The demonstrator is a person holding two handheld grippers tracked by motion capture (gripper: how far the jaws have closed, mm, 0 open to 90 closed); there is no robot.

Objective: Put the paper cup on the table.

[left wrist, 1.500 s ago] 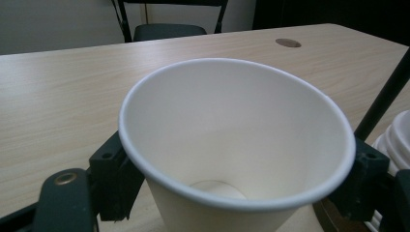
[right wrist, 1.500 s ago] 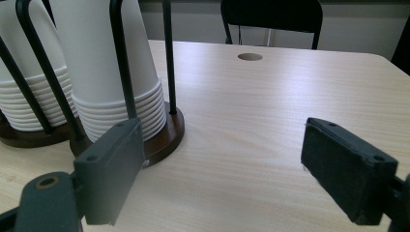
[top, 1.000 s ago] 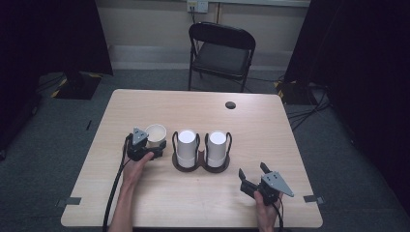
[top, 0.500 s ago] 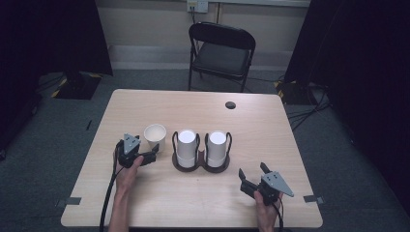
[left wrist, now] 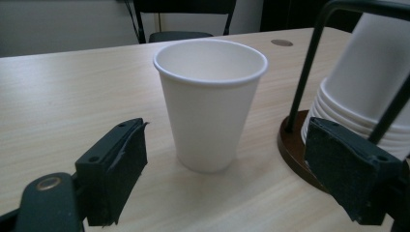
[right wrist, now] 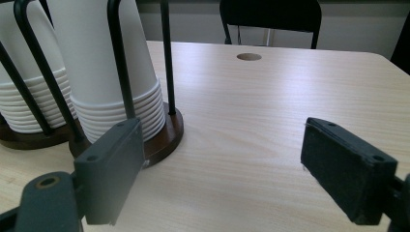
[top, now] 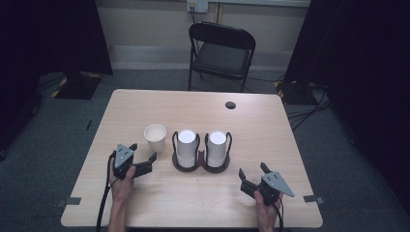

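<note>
My left gripper (top: 145,160) has its jaws spread wide with nothing between them, resting low on the table (top: 145,101). Just ahead of it stands the paper cup (top: 155,137), upright, mouth up, clear of both jaws and just beside the cup holder (top: 201,164). That dark wooden-based wire holder carries two stacks of upturned white cups (top: 186,147). My right gripper (top: 253,178) sits nearer my edge of the table, on the far side of the cup holder from the paper cup, jaws also spread and empty.
</note>
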